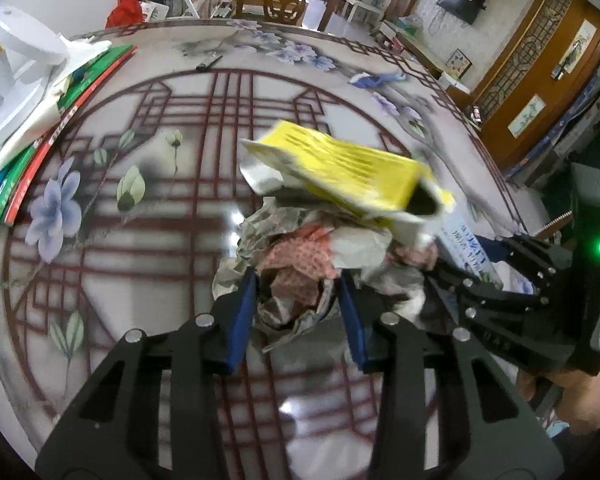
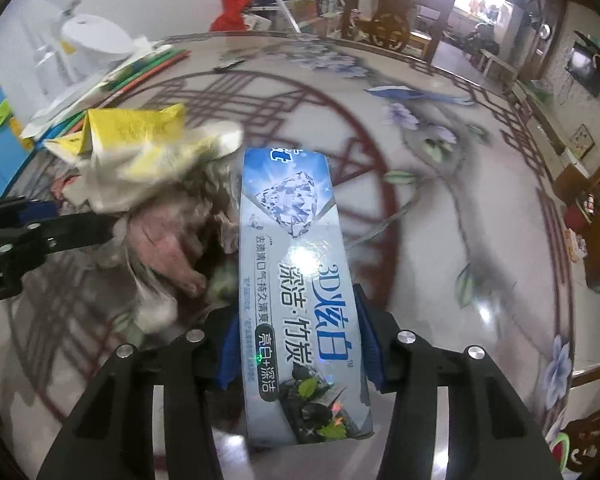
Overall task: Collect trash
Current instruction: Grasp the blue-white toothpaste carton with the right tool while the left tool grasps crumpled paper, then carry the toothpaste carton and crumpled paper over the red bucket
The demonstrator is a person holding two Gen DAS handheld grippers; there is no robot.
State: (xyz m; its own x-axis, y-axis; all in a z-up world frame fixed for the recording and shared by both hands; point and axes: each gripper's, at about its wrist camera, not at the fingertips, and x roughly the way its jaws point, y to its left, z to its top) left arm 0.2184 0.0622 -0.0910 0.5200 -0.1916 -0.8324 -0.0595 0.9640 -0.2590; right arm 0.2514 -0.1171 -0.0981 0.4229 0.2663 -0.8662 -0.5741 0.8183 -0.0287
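Observation:
My left gripper [image 1: 296, 292] is shut on a wad of crumpled paper [image 1: 300, 264], grey with red print, held over the round patterned table [image 1: 140, 208]. A yellow carton [image 1: 348, 172], blurred, sits atop the pile. My right gripper [image 2: 294, 312] is shut on a blue and white toothpaste box [image 2: 296, 264], held lengthwise between the pads, its far end against the pile. The crumpled paper [image 2: 168, 240] and the yellow carton [image 2: 140, 132] lie left of the box in the right wrist view. The right gripper [image 1: 452, 276] shows at right in the left wrist view.
Green, red and blue books [image 1: 40, 148] and a white appliance [image 1: 16, 52] lie at the table's left edge. A small dark object [image 1: 208, 64] lies at the far side. Wooden chairs [image 1: 284, 0] stand beyond the table. A cabinet [image 2: 596, 216] stands at right.

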